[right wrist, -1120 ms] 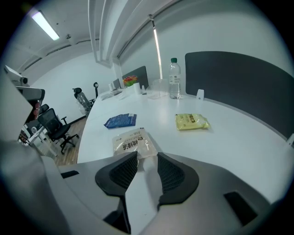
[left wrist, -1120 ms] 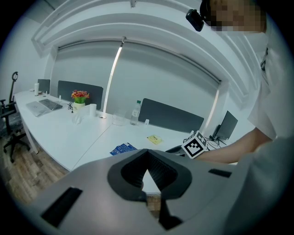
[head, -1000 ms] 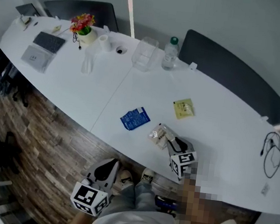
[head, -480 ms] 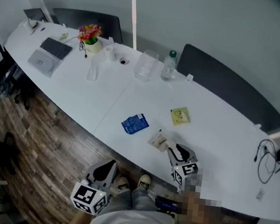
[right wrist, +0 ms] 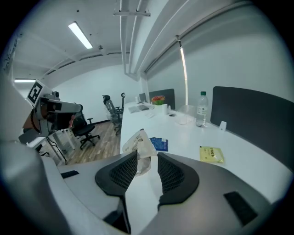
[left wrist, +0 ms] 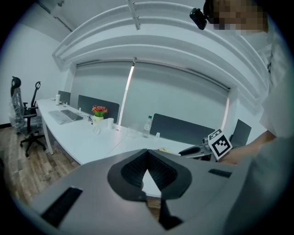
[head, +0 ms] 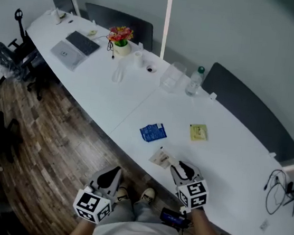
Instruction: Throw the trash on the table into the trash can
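Tabletop (head: 235, 178): two packets (head: 153, 132); right claw (right wrist: 148, 170) pinches wrapper (right wrist: 140, 144).

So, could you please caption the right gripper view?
Right gripper pinching a whitish wrapper over the white table.

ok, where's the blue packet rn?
Head view: blue packet lies flat on the white table near its front edge, left of the yellow packet, just beyond the wrapper in the right claw.
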Demonstrator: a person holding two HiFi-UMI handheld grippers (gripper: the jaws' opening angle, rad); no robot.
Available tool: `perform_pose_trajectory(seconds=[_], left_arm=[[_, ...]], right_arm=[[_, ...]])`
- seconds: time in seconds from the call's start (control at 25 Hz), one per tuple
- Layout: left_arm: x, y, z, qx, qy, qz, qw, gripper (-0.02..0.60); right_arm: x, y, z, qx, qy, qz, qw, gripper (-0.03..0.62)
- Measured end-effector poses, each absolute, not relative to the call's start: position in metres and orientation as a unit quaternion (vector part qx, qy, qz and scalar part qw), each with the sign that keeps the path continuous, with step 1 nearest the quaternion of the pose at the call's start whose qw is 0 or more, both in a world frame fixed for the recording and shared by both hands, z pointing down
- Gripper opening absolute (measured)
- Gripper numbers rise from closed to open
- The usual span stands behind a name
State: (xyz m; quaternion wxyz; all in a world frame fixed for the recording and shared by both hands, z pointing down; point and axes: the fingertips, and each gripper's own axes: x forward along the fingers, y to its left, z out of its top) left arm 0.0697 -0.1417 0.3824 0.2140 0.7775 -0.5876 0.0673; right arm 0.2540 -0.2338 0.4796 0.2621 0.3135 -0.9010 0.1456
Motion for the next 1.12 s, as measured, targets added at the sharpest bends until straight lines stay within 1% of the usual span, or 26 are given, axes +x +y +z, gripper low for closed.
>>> perform_pose_trajectory(seconds=[0.2, 0.44, 0.84, 1.12], left_arm=[[0.043, -0.117, 0.376, 0.747, -0.628, 0.060, 0.209, 0.002], [-0.016, -0.063, 0.375, 0.697, -0.686, 0.047, 0.203, 0.002], [-0.104, 0.053, 0.365, 0.615, -0.764, 0.019, 0.196, 0.002], [-0.148, 0.130, 0.363, 0.572, -0.798, 0.006, 0.190, 0.002]], right_arm=[[0.215, -0.219, 0.480, 0.258, -0.919, 0.127, 0.271, 0.156], [0.143, -0.193, 0.472, 0.184, -0.940, 0.095, 0.272, 0.156], [0.010, -0.109, 0.454, 0.051, -0.965, 0.049, 0.253, 0.156], [-0.061, -0.049, 0.446, -0.006, -0.969, 0.024, 0.247, 0.156]])
